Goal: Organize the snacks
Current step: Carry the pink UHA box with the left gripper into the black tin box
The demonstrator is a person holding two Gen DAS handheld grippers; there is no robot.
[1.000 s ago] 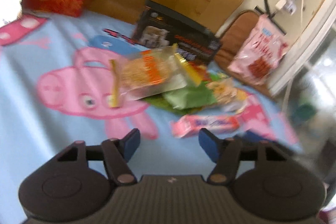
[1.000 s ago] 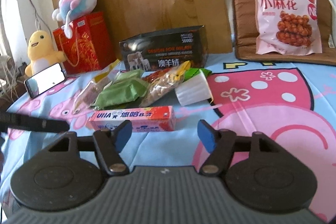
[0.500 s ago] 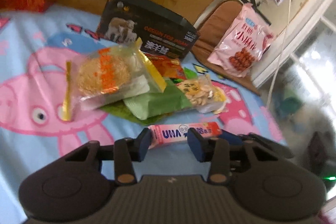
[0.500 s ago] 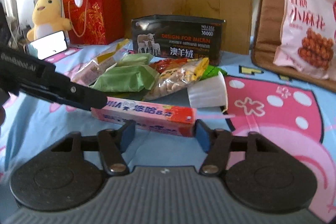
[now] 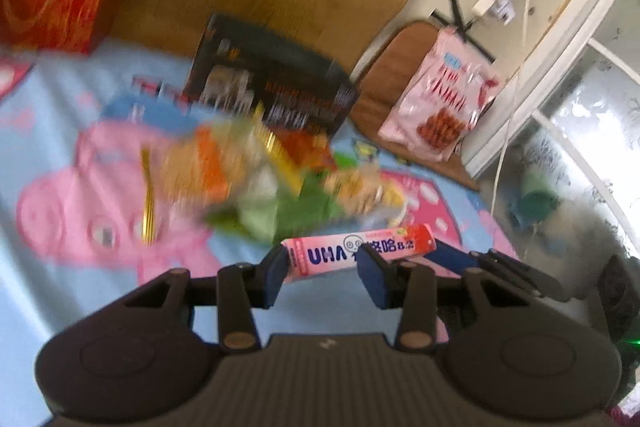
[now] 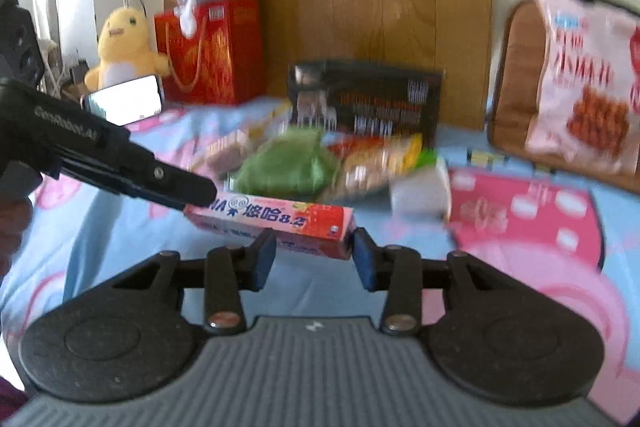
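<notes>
A pink candy box [image 5: 360, 251] hangs just above a blue cartoon-print bedsheet [image 5: 60, 291], gripped at both ends. The left gripper [image 5: 322, 269] has narrow jaws clamped on the box's left end. The right gripper [image 6: 314, 253], whose jaws have just been closing, pinches the right end. Behind lie a blurred pile of snack packets [image 6: 320, 163] and a black box [image 6: 368, 99].

Left tool [image 5: 322, 269] clamped; right tool [image 6: 314, 253] has just been closing.
</notes>
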